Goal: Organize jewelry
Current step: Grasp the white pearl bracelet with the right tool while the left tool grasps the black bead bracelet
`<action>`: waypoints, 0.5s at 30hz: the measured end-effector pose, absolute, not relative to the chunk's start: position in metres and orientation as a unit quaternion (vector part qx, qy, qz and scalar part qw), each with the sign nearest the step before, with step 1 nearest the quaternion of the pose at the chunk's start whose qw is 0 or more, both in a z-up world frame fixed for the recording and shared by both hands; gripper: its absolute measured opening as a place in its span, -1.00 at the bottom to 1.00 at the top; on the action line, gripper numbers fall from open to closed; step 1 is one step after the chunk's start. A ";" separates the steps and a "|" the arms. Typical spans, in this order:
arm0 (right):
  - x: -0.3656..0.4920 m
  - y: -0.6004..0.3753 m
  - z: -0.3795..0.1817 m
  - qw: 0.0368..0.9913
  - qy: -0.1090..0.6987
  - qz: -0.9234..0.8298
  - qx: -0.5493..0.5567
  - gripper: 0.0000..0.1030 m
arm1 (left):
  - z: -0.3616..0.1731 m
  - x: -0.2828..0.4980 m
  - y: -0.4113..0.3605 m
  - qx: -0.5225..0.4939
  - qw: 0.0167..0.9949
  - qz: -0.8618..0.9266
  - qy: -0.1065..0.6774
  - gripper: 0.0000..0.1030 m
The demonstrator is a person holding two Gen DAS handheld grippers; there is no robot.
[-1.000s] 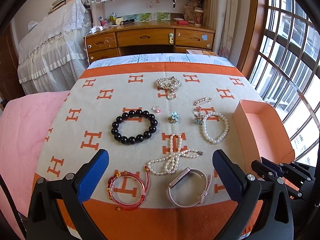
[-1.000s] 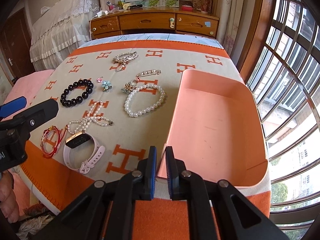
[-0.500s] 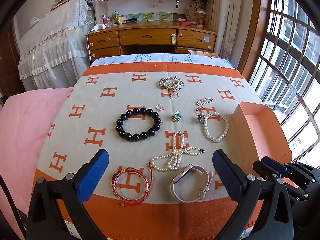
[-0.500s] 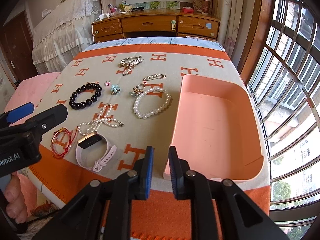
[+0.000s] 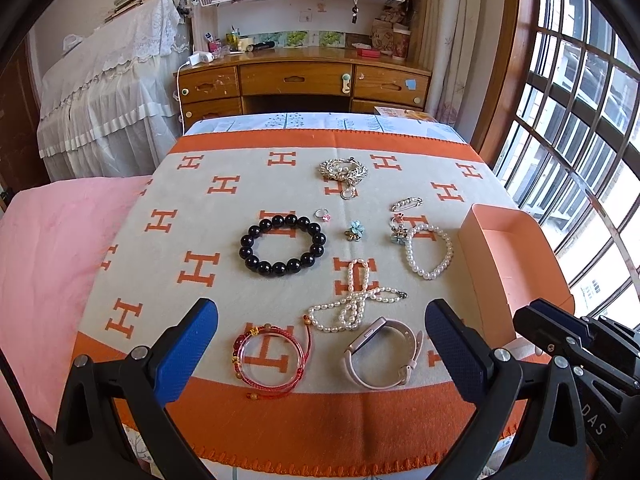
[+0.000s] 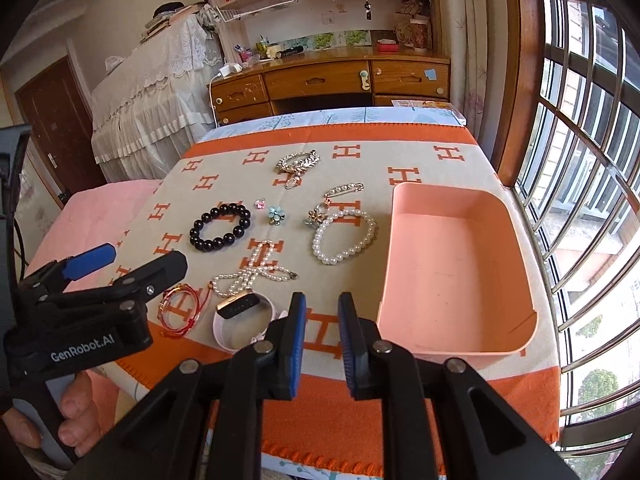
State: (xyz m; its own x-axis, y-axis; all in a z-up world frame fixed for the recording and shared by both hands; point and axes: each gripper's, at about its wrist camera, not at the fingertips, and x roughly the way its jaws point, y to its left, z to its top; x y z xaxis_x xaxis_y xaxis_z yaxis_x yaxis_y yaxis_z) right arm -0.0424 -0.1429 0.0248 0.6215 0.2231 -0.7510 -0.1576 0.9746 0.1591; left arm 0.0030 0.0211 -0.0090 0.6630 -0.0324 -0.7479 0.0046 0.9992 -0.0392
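Jewelry lies spread on an orange-and-cream blanket (image 5: 192,240): a black bead bracelet (image 5: 276,267), a pearl bracelet (image 5: 426,275), a pearl necklace (image 5: 354,304), a red cord bracelet (image 5: 280,389), a pink smartwatch (image 5: 366,334), a silver brooch (image 5: 343,170) and small pins. A pink box (image 6: 452,280) stands empty at the right. My left gripper (image 5: 320,316) hangs wide open above the near edge, over the red bracelet and the watch. My right gripper (image 6: 322,302) hovers left of the box's near corner; its jaws are opening a little, with nothing between them.
A small ring (image 5: 322,214), a blue flower piece (image 5: 355,231), a safety-pin brooch (image 5: 406,203) and a flower charm (image 5: 399,236) lie mid-blanket. Pink bedding (image 5: 48,248) is at the left, a wooden desk (image 5: 304,80) behind, a barred window (image 6: 580,160) to the right.
My right gripper let go of the pink box's near-left wall, parted its jaws slightly, and rose back and to the left. The left gripper stayed open and hardly moved.
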 end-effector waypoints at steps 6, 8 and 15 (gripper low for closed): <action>-0.051 -0.137 0.033 0.907 0.403 0.115 0.046 -0.28 | -0.006 -0.006 0.028 -0.020 0.915 -0.009 0.404 0.99; -0.051 -0.135 0.035 0.907 0.403 0.114 0.044 -0.28 | -0.005 -0.006 0.033 -0.021 0.915 -0.003 0.402 0.99; -0.034 -0.131 0.049 0.903 0.407 0.127 0.042 -0.28 | 0.010 0.005 0.069 -0.024 0.918 0.022 0.396 0.99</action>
State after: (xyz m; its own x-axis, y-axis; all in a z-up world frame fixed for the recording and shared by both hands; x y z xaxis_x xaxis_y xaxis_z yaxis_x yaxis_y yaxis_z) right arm -0.0342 -0.1307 0.0490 0.6361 0.2638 -0.7251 -0.1947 0.9642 0.1800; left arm 0.0045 0.0689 0.0099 0.6848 0.0208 -0.7284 -0.0582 0.9980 -0.0263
